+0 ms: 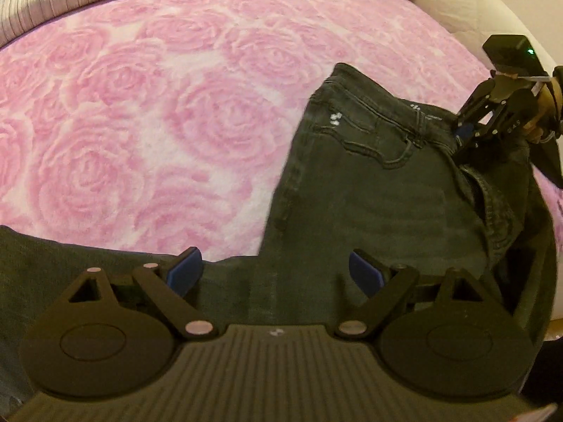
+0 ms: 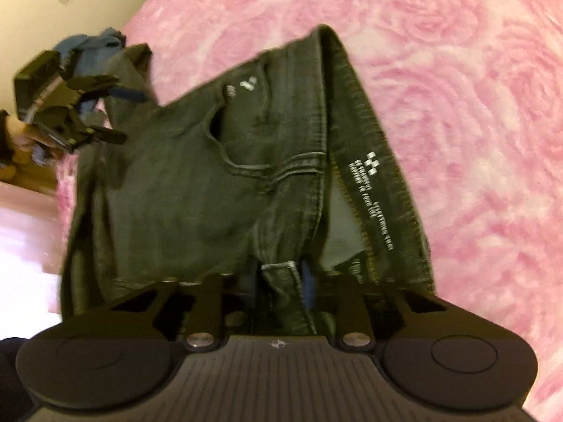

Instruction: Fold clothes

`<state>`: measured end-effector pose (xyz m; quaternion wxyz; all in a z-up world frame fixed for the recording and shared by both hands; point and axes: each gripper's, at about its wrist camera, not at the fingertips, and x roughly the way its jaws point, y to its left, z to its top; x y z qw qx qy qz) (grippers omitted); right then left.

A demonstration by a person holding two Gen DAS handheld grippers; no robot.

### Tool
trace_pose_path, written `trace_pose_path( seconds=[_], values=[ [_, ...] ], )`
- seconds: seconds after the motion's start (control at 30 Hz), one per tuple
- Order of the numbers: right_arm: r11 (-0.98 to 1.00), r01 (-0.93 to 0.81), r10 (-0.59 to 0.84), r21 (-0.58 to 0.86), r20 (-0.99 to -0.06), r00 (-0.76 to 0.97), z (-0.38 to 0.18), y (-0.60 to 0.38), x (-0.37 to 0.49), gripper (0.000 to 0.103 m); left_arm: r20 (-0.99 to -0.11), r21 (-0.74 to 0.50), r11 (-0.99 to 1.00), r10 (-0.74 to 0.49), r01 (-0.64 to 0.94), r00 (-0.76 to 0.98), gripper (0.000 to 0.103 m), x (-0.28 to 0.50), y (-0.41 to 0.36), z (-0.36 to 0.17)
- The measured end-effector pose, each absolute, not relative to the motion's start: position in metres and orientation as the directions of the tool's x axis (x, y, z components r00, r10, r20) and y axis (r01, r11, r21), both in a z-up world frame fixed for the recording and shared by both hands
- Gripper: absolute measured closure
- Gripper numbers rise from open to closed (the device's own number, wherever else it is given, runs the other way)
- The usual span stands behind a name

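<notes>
On the bed, right tongs, tilted steeply down, pinch the jeans waistband; left tongs (at nine o'clock) hover wide apart.

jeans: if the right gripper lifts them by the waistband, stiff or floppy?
Likely floppy: the jeans already sag and crease where the right gripper pinches the waistband. Probably heavy for cloth: thick denim, doubled seams. Unlikely to slip: the fuzzy blanket should drag on them.

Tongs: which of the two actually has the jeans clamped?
The right tongs: pads pinched on a fold of the dark jeans near the waistband. The left tongs stand wide open over the fabric, gripping nothing.
</notes>
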<state>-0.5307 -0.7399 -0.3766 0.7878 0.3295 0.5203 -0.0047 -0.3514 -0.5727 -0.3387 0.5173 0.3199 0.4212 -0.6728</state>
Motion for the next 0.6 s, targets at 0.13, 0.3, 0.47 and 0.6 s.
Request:
trace_pose_path(
  seconds=[0.13,0.3,0.47,0.6],
  values=[
    [0.861,0.338,0.185,0.381,-0.852,0.49,-0.333,-0.737,-0.529,0.085,-0.873,-0.227,-0.146,-0.409,0.963,-0.267,0.016,-0.362,-0.581,-0.335],
    [0.903,0.36,0.019,0.234,-0.86,0.51,-0.294,-0.767,-0.53,0.087,-0.821,-0.256,-0.11,-0.5,0.96,-0.276,0.017,-0.365,-0.608,-0.322],
    [0.889,0.387,0.045,0.244,-0.889,0.456,-0.309,-0.792,-0.523,0.082,-0.808,-0.326,-0.063,-0.5,0.943,-0.313,0.017,-0.358,-0.633,-0.318],
    [0.864,0.414,0.061,0.288,-0.875,0.48,-0.311,-0.775,-0.533,0.066,-0.791,-0.41,-0.012,-0.493,0.912,-0.362,0.016,-0.346,-0.653,-0.318]
  ],
)
